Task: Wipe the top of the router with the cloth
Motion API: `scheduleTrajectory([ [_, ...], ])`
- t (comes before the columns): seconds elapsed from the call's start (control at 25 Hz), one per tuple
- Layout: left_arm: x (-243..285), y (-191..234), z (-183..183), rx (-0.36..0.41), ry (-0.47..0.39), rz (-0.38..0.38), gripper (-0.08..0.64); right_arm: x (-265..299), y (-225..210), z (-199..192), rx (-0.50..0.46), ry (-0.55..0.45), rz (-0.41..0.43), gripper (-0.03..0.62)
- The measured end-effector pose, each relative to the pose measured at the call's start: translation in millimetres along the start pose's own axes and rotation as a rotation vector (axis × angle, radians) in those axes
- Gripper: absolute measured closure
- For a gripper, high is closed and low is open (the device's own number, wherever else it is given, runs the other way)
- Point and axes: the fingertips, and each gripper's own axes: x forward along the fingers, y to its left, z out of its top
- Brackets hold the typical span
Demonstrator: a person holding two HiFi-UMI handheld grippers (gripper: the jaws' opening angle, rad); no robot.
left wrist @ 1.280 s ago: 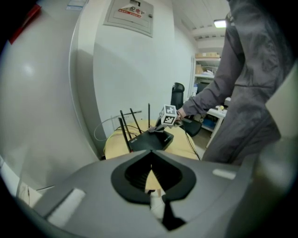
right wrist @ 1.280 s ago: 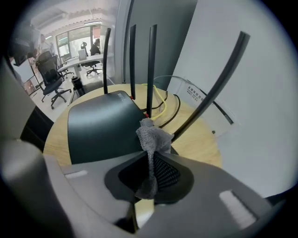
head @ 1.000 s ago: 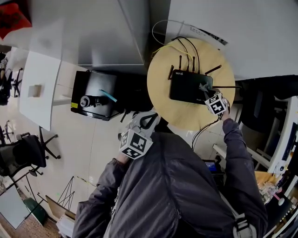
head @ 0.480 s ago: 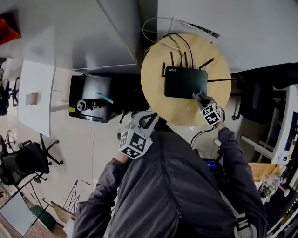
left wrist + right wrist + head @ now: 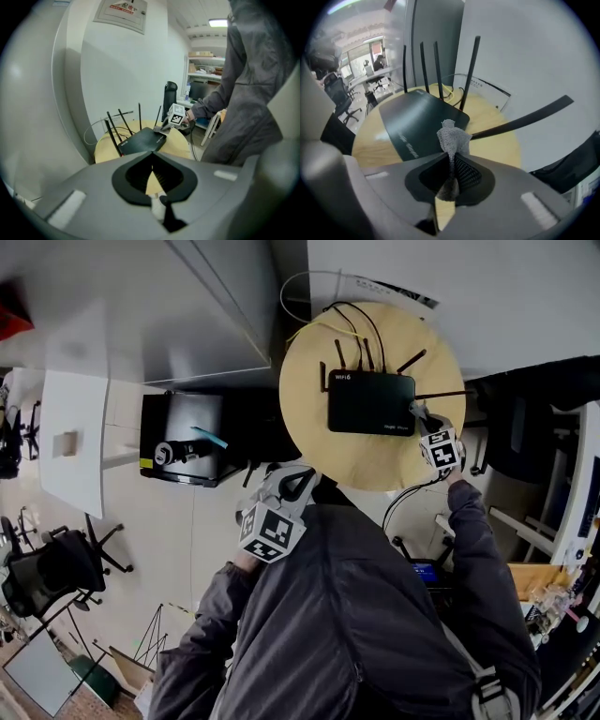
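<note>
The router [image 5: 370, 401] lay flat on the round wooden counter [image 5: 375, 465], toward its 12 o'clock side. In the head view its long axis ran from 9 to 3 o'clock. Its antennas [image 5: 436, 70] stood along the 12 o'clock edge, two more splayed out past the 3 o'clock end, and its printed front edge faced 6 o'clock, toward the person.

The right gripper [image 5: 424, 423] was much the nearer of the two. It sat at the router's 4 o'clock corner with its fingers pressed on the cloth [image 5: 452, 138], a grey tuft sticking out past the tips. The tuft hung over the corner of the dark lid; whether it touched could not be told. From those fingers nearly all the unwiped top lay at 9 to 10 o'clock, so the coming stroke would likely be a drag along the long axis toward 9 o'clock, keeping short of the antennas.

The left gripper [image 5: 152, 159] was held off the counter at its 7 o'clock side, close to the person's chest. Its fingers were pressed together on nothing and pointed up toward the router at about 1 o'clock.
</note>
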Motion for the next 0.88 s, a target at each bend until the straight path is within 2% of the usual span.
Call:
scheduleTrajectory([
  [0.12, 1.1, -2.8, -0.5, -0.008, 0.011, 0.016, 0.56, 20.8, -16.4, -5.4, -0.151, 0.081, 0.022, 0.563],
  [0.32, -3.9, -2.2, -4.3, -0.042, 0.034, 0.055, 0.56, 39.2, -7.0, 5.9, -0.403, 0.075, 0.088, 0.563],
  [0.48, -1.4, -5.6, -2.9, -0.046, 0.037, 0.056, 0.56, 40.7, 7.6, -1.1, -0.533, 0.058, 0.105, 0.563],
  [0.68, 4.6, -11.5, 1.5, -0.016, 0.029, 0.027, 0.56, 22.4, 34.4, -21.4, -0.582, 0.036, 0.119, 0.563],
  [0.76, 7.3, -14.2, 3.1, -0.002, 0.026, 0.008, 0.56, 15.4, 43.7, -28.5, -0.543, 0.029, 0.114, 0.563],
  [0.88, 10.5, -19.0, 5.0, 0.017, 0.022, -0.022, 0.56, 5.1, 53.7, -37.4, -0.413, 0.022, 0.101, 0.563],
])
